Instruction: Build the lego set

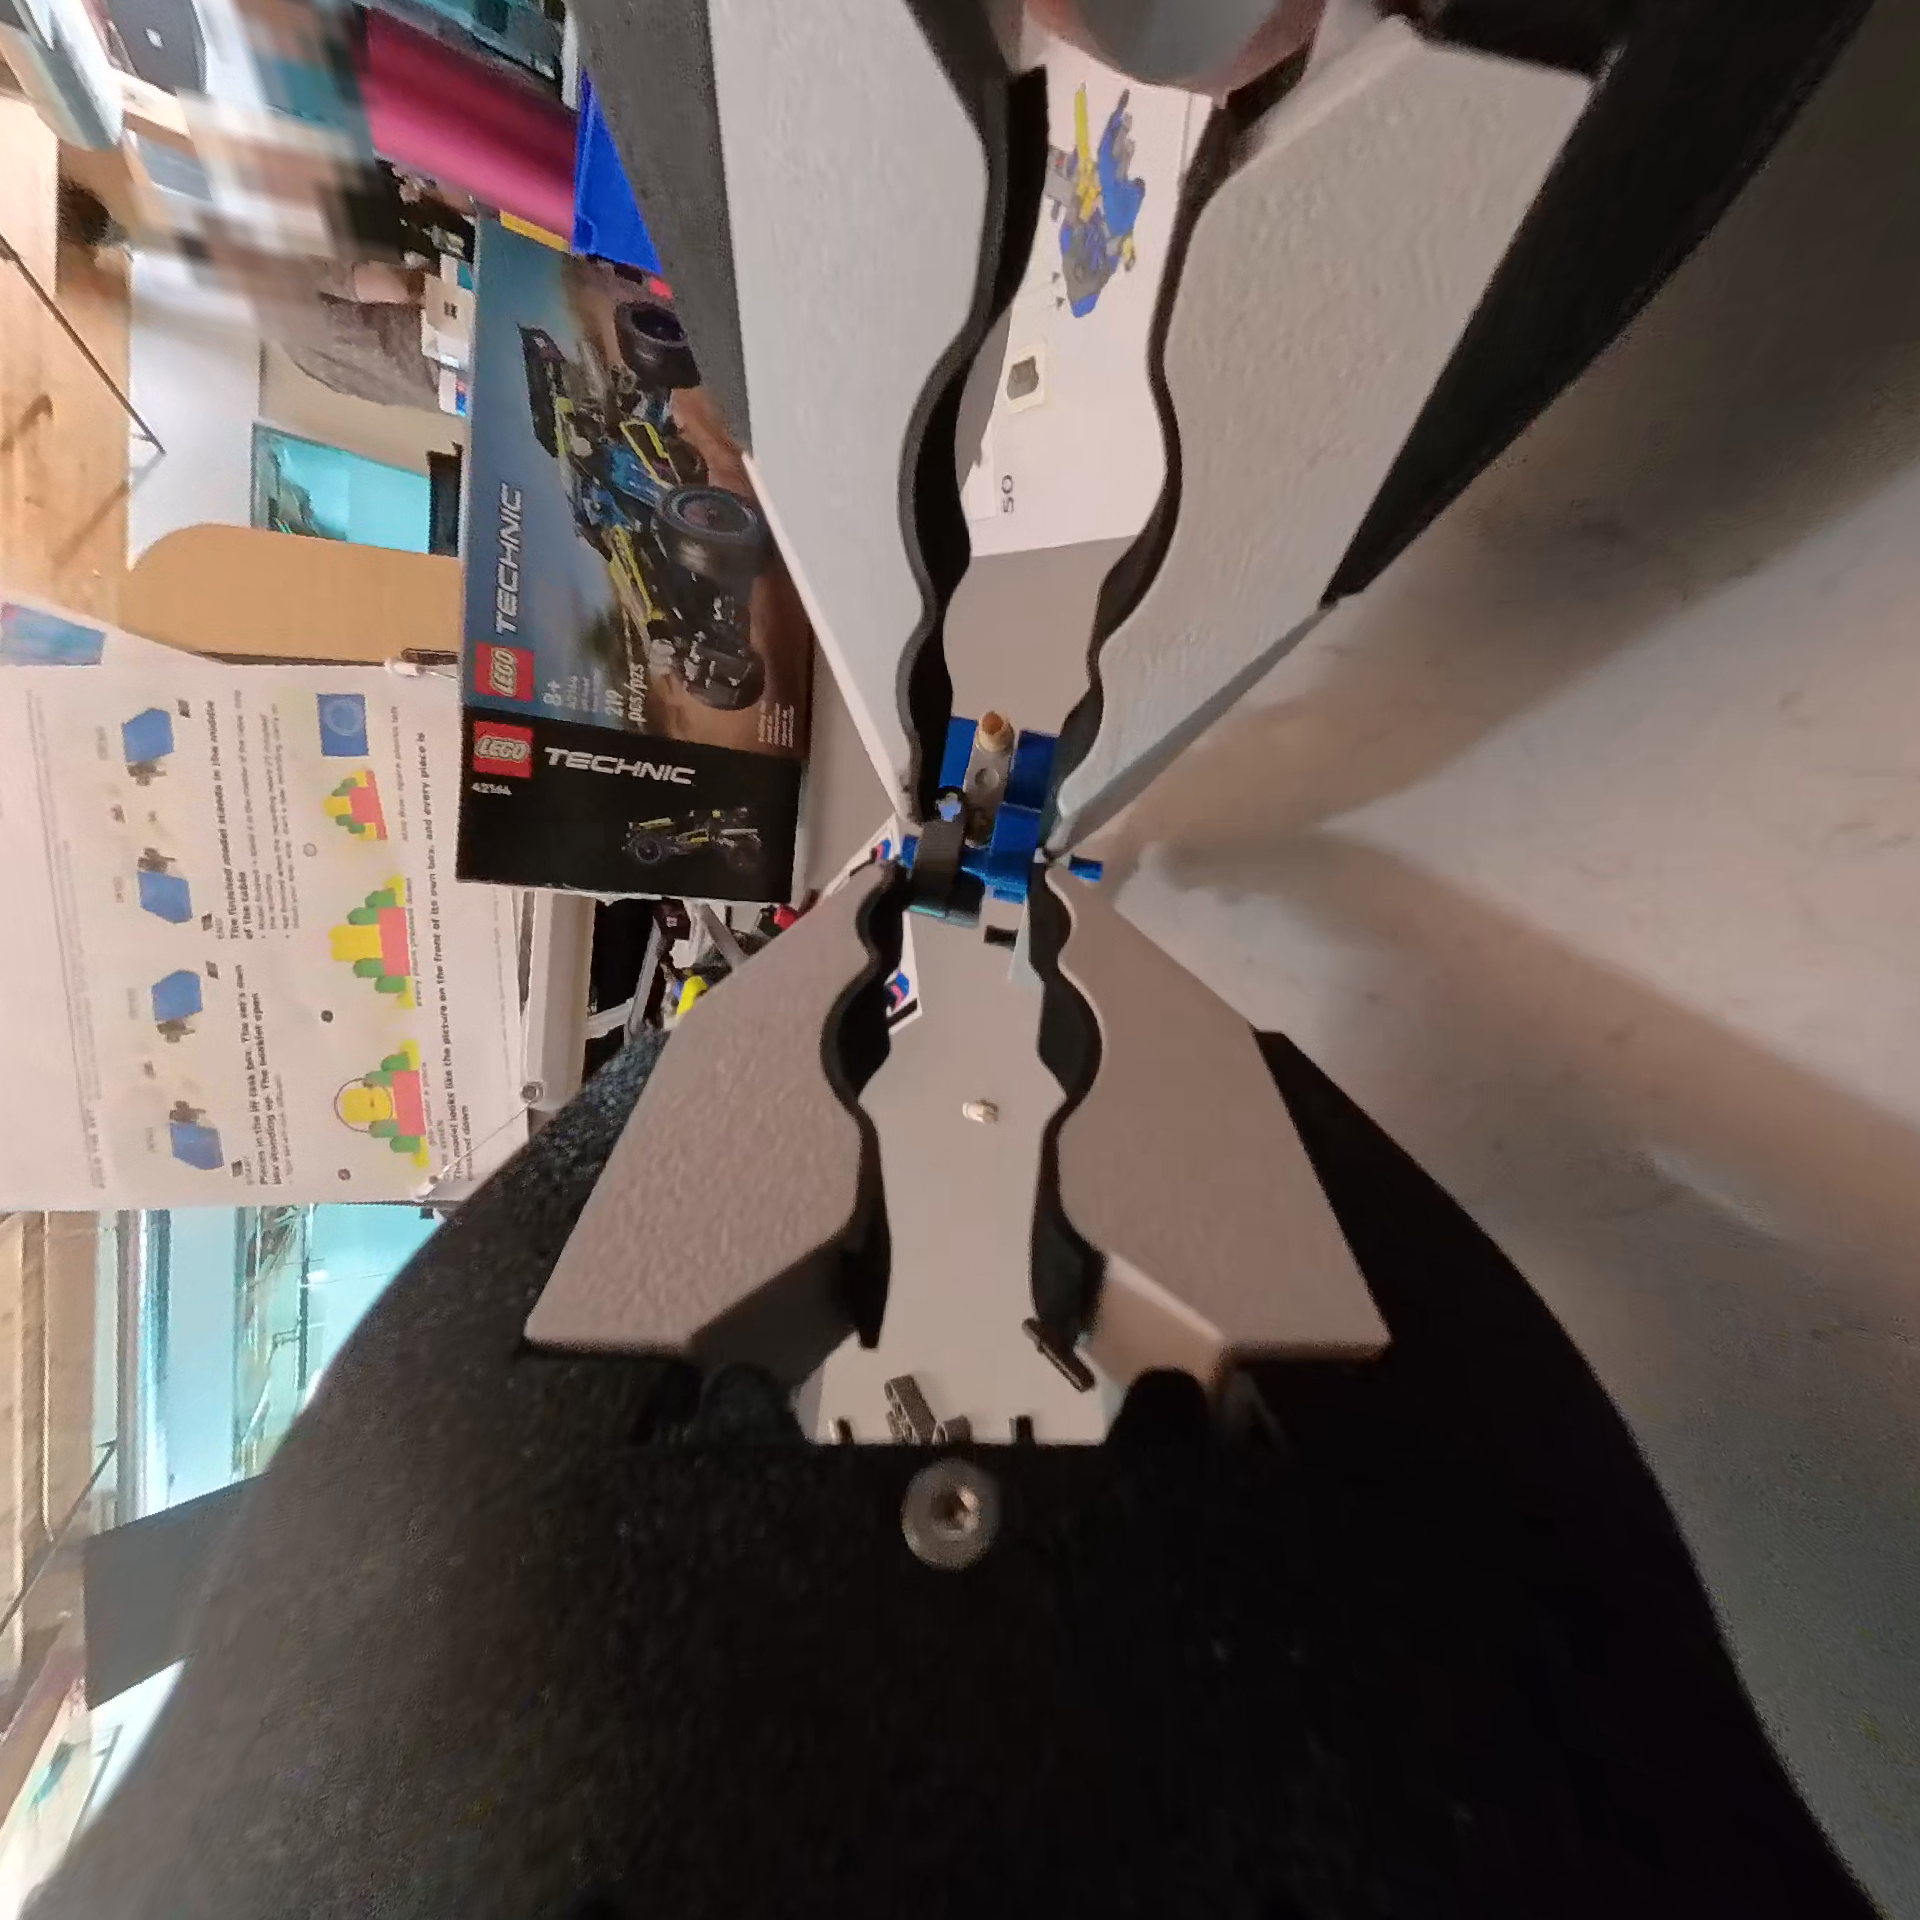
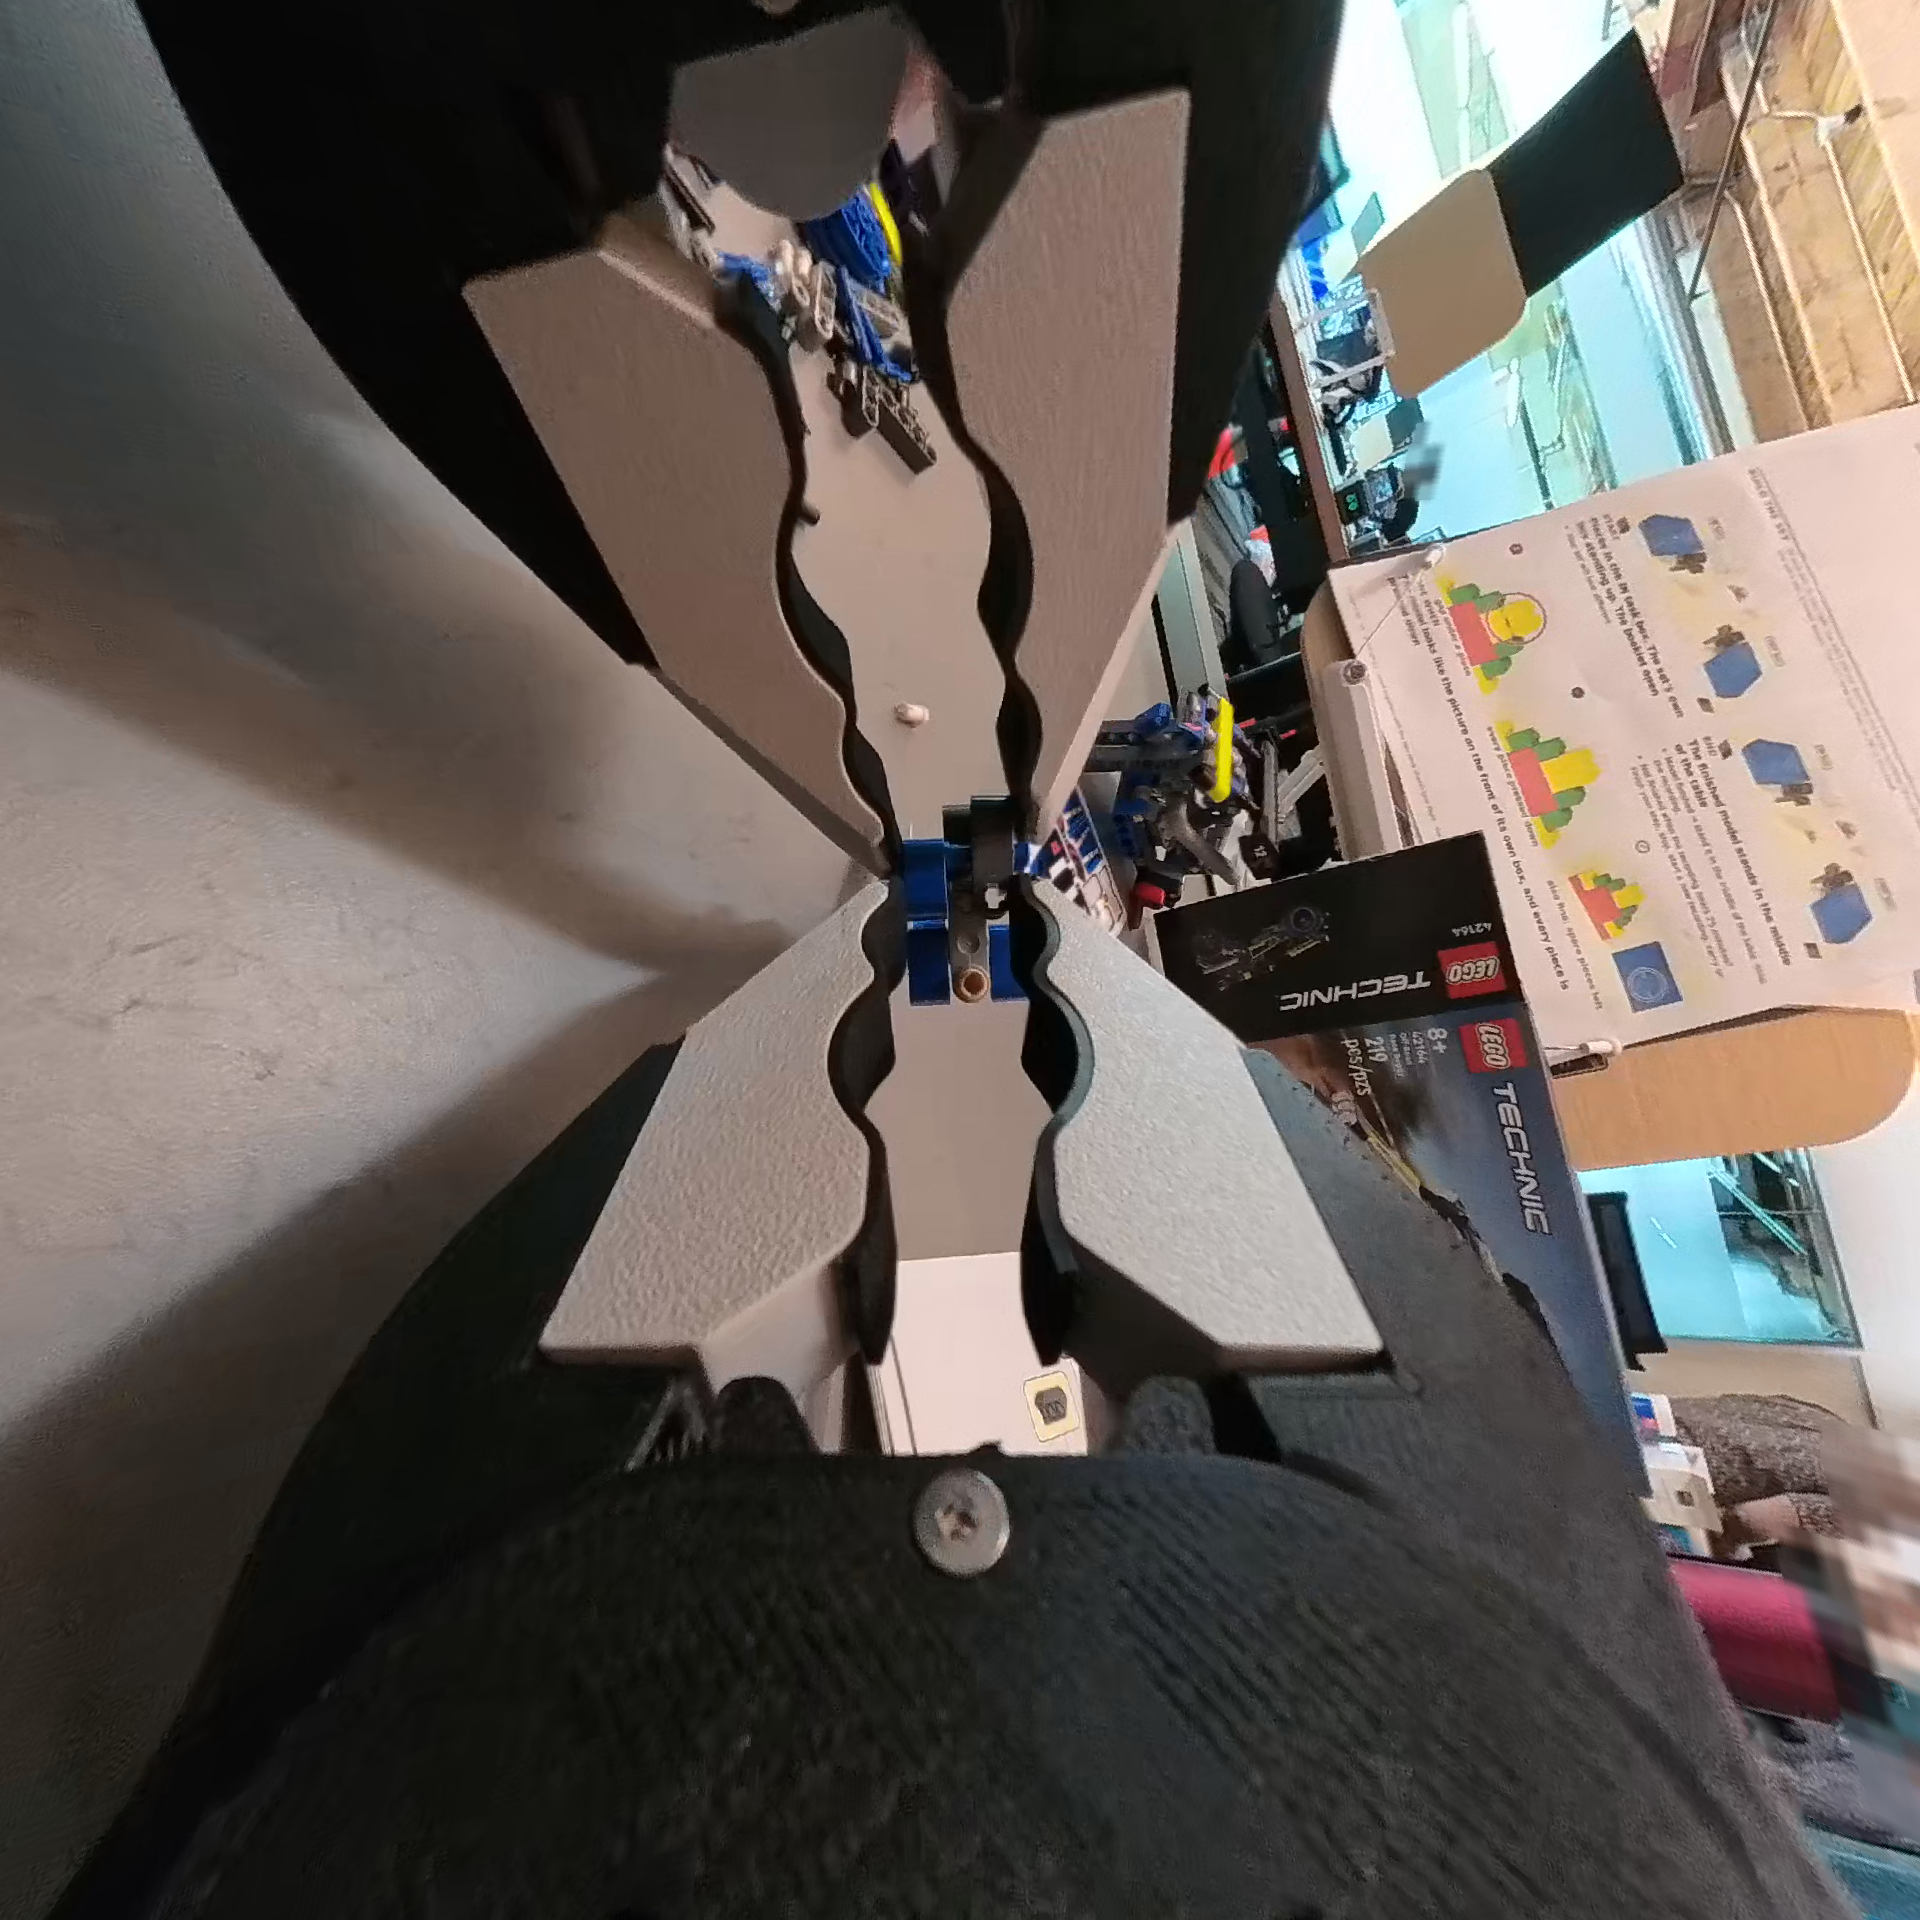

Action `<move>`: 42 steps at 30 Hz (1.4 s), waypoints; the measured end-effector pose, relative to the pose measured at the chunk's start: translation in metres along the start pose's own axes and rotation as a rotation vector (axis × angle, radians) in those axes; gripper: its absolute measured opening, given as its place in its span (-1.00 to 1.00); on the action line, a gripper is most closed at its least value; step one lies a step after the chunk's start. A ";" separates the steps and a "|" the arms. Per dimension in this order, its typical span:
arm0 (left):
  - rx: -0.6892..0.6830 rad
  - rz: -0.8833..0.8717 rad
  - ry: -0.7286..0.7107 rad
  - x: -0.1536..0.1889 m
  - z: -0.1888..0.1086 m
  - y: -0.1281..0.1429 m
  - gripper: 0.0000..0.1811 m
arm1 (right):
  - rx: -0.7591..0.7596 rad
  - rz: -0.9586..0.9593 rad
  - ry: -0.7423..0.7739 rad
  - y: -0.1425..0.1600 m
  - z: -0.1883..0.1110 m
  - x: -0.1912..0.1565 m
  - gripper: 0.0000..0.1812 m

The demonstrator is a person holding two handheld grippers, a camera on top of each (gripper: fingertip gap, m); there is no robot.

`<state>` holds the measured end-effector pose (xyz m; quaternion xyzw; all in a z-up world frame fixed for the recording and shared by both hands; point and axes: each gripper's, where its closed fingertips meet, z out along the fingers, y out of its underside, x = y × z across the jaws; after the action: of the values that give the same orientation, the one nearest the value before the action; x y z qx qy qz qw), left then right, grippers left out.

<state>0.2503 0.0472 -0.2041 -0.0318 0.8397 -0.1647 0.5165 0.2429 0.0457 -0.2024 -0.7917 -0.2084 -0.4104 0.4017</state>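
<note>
A small blue lego sub-assembly (image 1: pixel 1013 831) with a grey beam, a tan pin and a black ring piece is held in the air between my two grippers, which face each other tip to tip. In the left wrist view my left gripper (image 1: pixel 961 883) comes from below, closed on the end with the black ring. My right gripper (image 1: pixel 982 800) comes from above. In the right wrist view my right gripper (image 2: pixel 956 899) is closed on the blue sub-assembly (image 2: pixel 925 935) at the tan-pin end. The left gripper (image 2: pixel 956 826) is opposite.
The open instruction booklet (image 1: pixel 1091 260) lies on the grey table. The set's box (image 1: pixel 623 582) stands behind, beside a printed sheet (image 1: pixel 239 914). A pile of loose parts (image 2: pixel 852 312), a small pale pin (image 2: pixel 912 713) and a partly built blue model (image 2: pixel 1174 790) are on the table. The partly built blue model (image 2: pixel 1174 790) is about 20 centimetres from both grippers' fingertips.
</note>
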 end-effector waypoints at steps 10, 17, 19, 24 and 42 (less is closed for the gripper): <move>0.019 0.026 -0.027 -0.003 -0.001 -0.001 -0.84 | -0.002 0.015 0.023 0.000 0.000 0.004 -0.84; 0.073 -0.185 0.036 -0.009 0.003 0.014 -0.64 | -0.035 -0.066 0.024 0.013 0.001 -0.002 -0.84; 0.080 -0.179 0.101 -0.001 0.004 0.017 -0.64 | -0.026 -0.106 0.018 0.011 0.002 -0.006 -0.84; 0.142 -0.264 0.305 0.023 0.001 0.015 -0.68 | -0.036 -0.174 -0.079 0.017 0.004 -0.025 -0.74; 0.152 -0.469 0.514 0.044 0.007 0.011 -0.76 | 0.074 0.292 -0.404 0.032 0.001 -0.013 -0.34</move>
<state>0.2376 0.0455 -0.2480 -0.1427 0.8974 -0.3433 0.2377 0.2572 0.0275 -0.2285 -0.8641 -0.1825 -0.1736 0.4357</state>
